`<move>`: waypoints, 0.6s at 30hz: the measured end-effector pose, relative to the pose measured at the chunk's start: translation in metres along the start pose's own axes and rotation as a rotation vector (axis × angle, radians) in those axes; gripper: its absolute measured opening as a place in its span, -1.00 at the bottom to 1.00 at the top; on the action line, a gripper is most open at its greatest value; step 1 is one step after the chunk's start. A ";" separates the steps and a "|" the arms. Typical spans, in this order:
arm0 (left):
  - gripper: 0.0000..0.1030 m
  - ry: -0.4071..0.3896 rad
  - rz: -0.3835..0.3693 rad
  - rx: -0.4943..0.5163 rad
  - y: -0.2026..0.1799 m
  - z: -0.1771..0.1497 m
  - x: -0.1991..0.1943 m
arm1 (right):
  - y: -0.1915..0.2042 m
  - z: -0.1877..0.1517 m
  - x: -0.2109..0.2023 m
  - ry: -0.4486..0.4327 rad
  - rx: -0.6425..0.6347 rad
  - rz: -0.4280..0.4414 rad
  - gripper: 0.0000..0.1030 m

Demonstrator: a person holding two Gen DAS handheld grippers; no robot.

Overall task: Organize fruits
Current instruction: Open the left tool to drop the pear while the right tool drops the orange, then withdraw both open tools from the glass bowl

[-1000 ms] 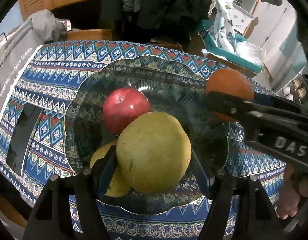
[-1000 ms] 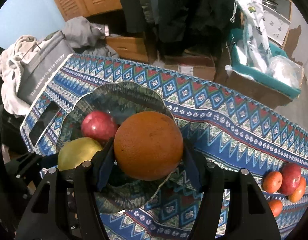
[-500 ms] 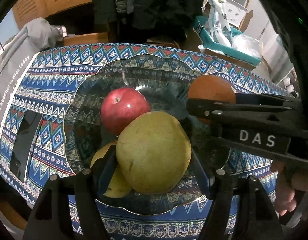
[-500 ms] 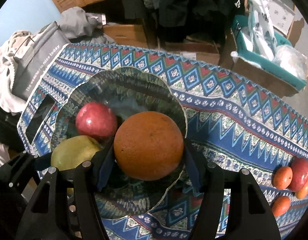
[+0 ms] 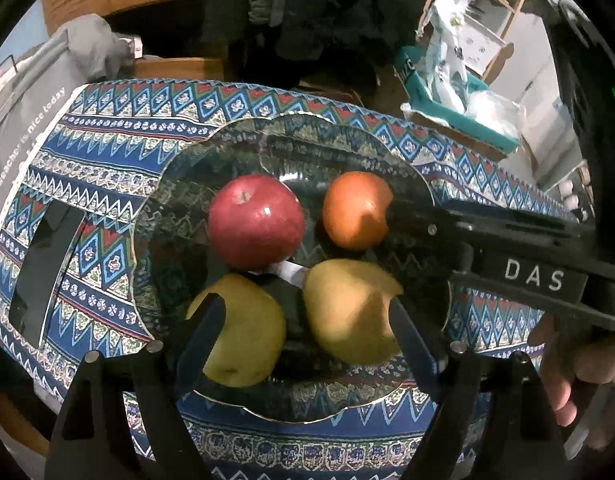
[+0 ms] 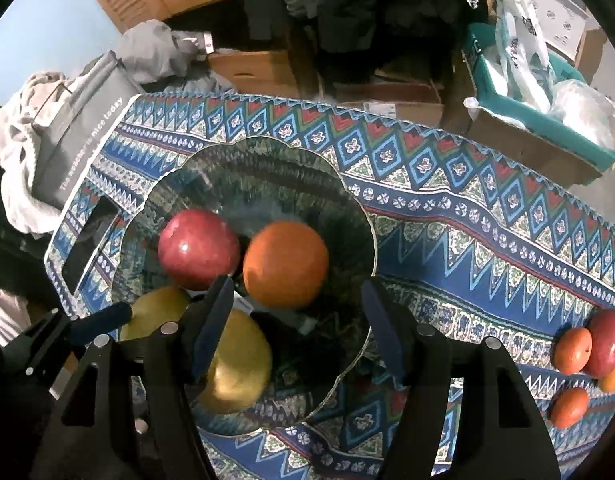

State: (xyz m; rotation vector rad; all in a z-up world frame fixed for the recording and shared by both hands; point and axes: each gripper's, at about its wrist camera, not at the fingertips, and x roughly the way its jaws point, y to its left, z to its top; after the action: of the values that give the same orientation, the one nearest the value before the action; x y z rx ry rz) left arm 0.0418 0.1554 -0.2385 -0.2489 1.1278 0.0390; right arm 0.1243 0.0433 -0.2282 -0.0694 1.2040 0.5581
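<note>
A dark glass bowl (image 5: 347,136) (image 6: 347,208) on the patterned tablecloth holds a red apple (image 5: 255,220) (image 6: 199,248), an orange (image 5: 355,210) (image 6: 285,264) and two yellow-green pears (image 5: 351,312) (image 5: 243,332). My left gripper (image 5: 307,320) is open over the bowl's near rim, with one pear between its fingers and the other partly behind the left finger. My right gripper (image 6: 295,316) is open just behind the orange, apart from it. It also shows in the left wrist view as a black arm beside the orange (image 5: 487,240).
Several small oranges and a red apple (image 6: 587,352) lie on the cloth at the right. A black phone (image 5: 43,272) lies left of the bowl. A grey bag (image 6: 79,136) sits at the table's left end. Boxes and a teal bin (image 6: 547,120) stand beyond the far edge.
Both grippers have opened. The pear has left my left gripper and now lies in the bowl. The orange has left my right gripper and sits beside the apple.
</note>
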 end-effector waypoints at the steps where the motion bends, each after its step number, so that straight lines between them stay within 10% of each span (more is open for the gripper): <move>1: 0.65 -0.006 -0.001 0.001 0.000 0.000 -0.002 | -0.001 0.000 0.000 0.001 0.003 0.003 0.32; 18: 0.65 -0.098 0.002 0.035 -0.014 0.007 -0.036 | -0.003 -0.003 -0.057 -0.116 -0.017 -0.061 0.32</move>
State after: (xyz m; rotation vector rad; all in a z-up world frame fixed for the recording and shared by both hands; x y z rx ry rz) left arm 0.0346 0.1465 -0.2008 -0.2125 1.0304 0.0322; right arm 0.1094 0.0190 -0.1788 -0.0872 1.0812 0.5124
